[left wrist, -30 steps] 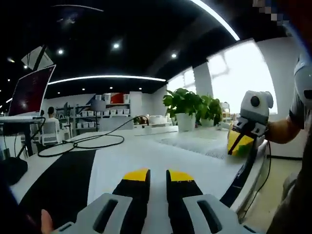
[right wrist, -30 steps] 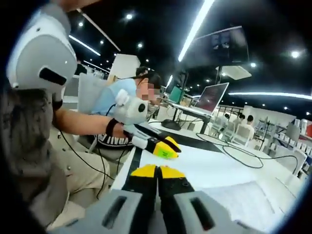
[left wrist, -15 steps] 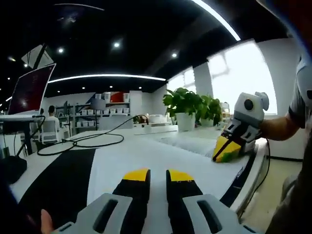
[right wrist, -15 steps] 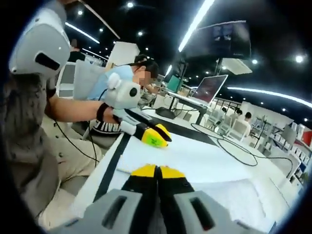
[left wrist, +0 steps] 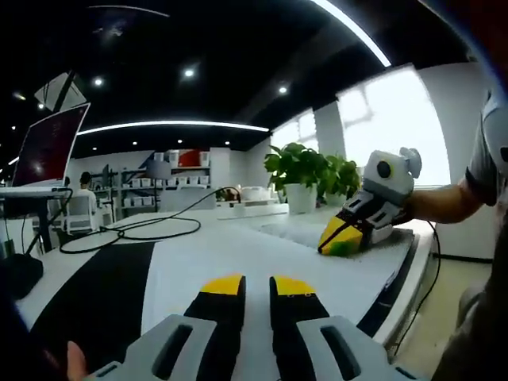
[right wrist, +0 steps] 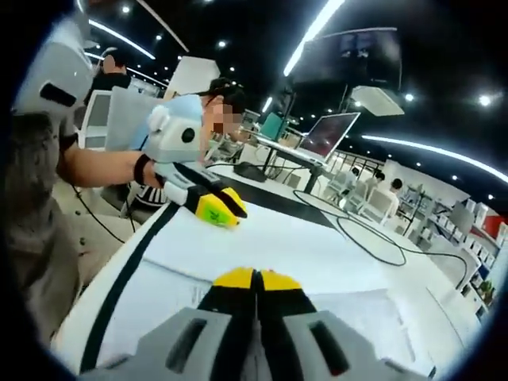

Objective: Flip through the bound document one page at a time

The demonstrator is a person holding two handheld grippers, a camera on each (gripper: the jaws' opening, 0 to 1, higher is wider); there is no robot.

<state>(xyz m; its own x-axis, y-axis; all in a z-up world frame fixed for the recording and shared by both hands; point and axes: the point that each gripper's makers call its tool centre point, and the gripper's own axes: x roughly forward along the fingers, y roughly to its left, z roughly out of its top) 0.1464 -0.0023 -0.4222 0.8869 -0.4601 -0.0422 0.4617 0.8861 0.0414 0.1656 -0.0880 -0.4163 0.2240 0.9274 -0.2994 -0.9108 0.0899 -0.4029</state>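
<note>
The bound document (right wrist: 294, 254) lies open on the white table, its pages pale and flat; in the left gripper view its white page (left wrist: 238, 254) runs ahead of my jaws. My left gripper (left wrist: 256, 286) hovers low over the near page, its yellow tips a narrow gap apart with nothing between them; in the right gripper view the left gripper (right wrist: 222, 213) rests its tips at the page's far left edge. My right gripper (right wrist: 255, 278) is shut, empty, low over a printed page (right wrist: 381, 313). In the left gripper view the right gripper (left wrist: 337, 238) dips its tip onto the right-hand page.
A black stripe (left wrist: 95, 302) runs along the table. A laptop (right wrist: 325, 135) and looping cables (right wrist: 373, 242) lie further back, potted plants (left wrist: 305, 171) near the window. A seated person (right wrist: 202, 119) is behind the left gripper. The table edge (left wrist: 405, 278) drops off at right.
The right gripper has moved inward and down over the document, its tip now on the right-hand page. The left gripper has stayed in place with the same narrow gap.
</note>
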